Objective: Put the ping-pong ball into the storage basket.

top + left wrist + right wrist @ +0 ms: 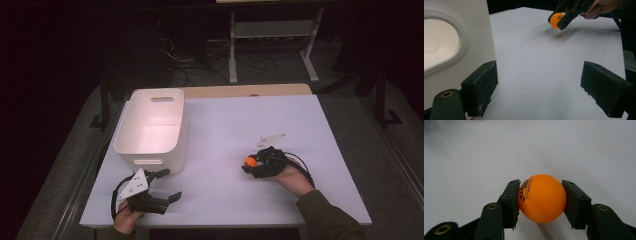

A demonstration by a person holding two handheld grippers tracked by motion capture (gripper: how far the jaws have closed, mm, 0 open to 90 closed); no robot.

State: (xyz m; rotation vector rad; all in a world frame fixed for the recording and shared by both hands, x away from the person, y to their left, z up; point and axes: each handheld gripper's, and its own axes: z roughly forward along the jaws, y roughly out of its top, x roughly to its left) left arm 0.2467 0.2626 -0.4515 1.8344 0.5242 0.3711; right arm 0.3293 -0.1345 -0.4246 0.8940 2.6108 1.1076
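Orange ball (541,198) is clamped between both pads of the right gripper (252,162) — each pad presses a flank of the ball, black lettering facing the left pad. Ball and gripper sit right of centre on the white table (225,130), the ball raised just above its surface. Left gripper (170,185) rests at the near left corner, jaws spread wide with nothing between them — one jaw just beside the wall of the white bin (150,125).

Black two-jaw grippers with brass-ringed screw holes, grey three-cornered plates, black cables; olive sleeve (327,215).
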